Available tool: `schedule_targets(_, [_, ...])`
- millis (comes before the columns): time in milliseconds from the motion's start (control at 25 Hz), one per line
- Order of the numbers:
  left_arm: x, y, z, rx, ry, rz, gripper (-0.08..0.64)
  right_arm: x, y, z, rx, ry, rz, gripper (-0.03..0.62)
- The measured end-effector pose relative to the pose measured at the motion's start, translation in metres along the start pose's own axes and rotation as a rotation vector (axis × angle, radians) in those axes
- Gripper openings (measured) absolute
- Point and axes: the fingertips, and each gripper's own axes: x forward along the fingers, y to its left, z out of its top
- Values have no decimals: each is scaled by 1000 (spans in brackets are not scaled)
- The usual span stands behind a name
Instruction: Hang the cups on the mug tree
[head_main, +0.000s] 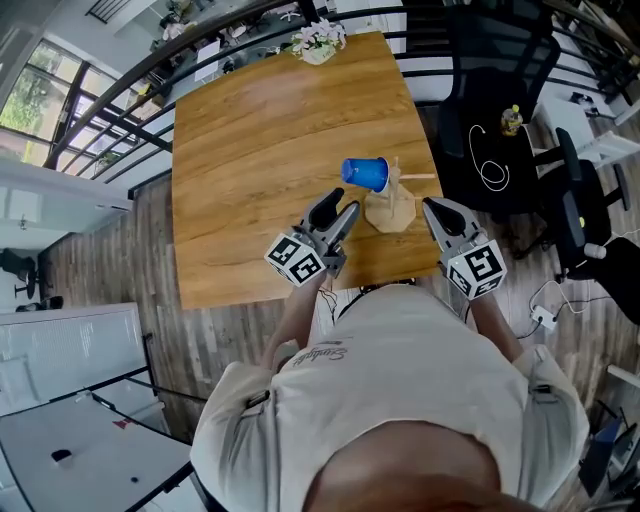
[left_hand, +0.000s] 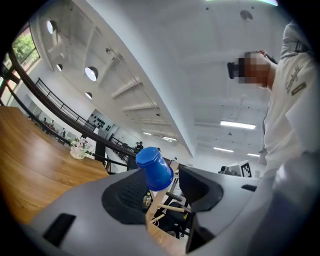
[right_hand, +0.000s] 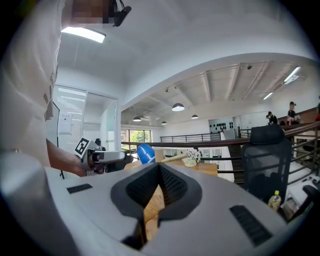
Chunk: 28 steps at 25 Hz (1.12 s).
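Blue cup (head_main: 364, 173) already hangs on the mug tree (head_main: 391, 208): left-side peg, long axis tilted, closed end up & away from the post. It's straight ahead of your left hand-held gripper (head_main: 340, 204), the nearer one, jaws spread w/ nothing pinched, cup beyond the tips. Right hand-held gripper (head_main: 432, 207) is pressed together, empty, just right of the base. Tree stands near the surface's (head_main: 250, 150) near right edge. Open room lies left & beyond. No 2nd cup in view.

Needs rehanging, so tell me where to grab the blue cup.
Probably grip the blue cup across its side wall, coming from the side of the left gripper: it hangs tilted on the mug tree, mouth over a peg, closed end pointing that way.
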Motion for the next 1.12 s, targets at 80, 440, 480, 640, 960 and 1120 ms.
schedule_targets(80, [-6, -4, 4, 43, 21, 6, 177, 3, 4, 9, -10, -14, 14, -5])
schedule_targets(440, [-16, -12, 27, 112, 31, 11, 51, 12, 12, 50, -42, -90, 72, -5])
schedule_targets(480, [-17, -14, 31, 121, 31, 15, 49, 12, 13, 55, -47, -97, 77, -5])
schedule_targets(640, [-17, -23, 48, 183, 46, 25, 43, 15, 13, 70, -65, -124, 92, -5])
schedule_targets(960, [-16, -30, 73, 213, 40, 34, 43, 16, 8, 93, -6, -187, 93, -5])
schedule_targets(1120, [-15, -29, 83, 235, 45, 49, 43, 18, 7, 105, -28, -207, 98, -5])
